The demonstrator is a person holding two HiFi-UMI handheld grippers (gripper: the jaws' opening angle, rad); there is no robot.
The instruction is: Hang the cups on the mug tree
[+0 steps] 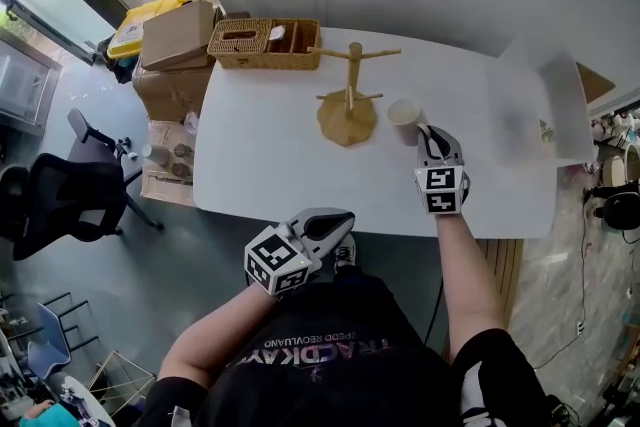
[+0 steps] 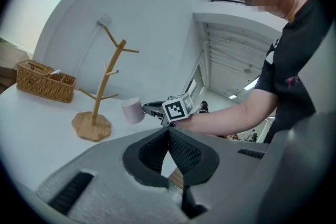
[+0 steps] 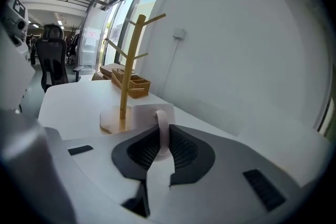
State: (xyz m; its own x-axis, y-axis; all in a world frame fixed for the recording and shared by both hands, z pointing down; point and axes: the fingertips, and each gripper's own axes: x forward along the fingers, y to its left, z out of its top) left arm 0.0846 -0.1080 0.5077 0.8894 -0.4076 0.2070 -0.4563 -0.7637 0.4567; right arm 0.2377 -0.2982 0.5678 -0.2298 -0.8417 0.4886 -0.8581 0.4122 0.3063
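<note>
A wooden mug tree (image 1: pixel 349 85) with bare pegs stands on the white table (image 1: pixel 260 165), its round base (image 1: pixel 347 119) toward the back middle. Just right of the base is a pale cup (image 1: pixel 404 121). My right gripper (image 1: pixel 427 137) is shut on the cup's handle (image 3: pixel 161 128), and the cup (image 3: pixel 146 114) shows past the jaws beside the mug tree (image 3: pixel 129 63). My left gripper (image 1: pixel 335 221) is held below the table's near edge, shut and empty. Its own view shows the mug tree (image 2: pixel 105 86), the cup (image 2: pixel 132 110) and the right gripper beyond the closed jaws (image 2: pixel 168 140).
A wicker basket (image 1: pixel 264 43) stands at the table's back left, with cardboard boxes (image 1: pixel 176 37) on the floor beside it. A clear plastic container (image 1: pixel 540 105) sits on the table's right end. A black office chair (image 1: pixel 55 200) is off to the left.
</note>
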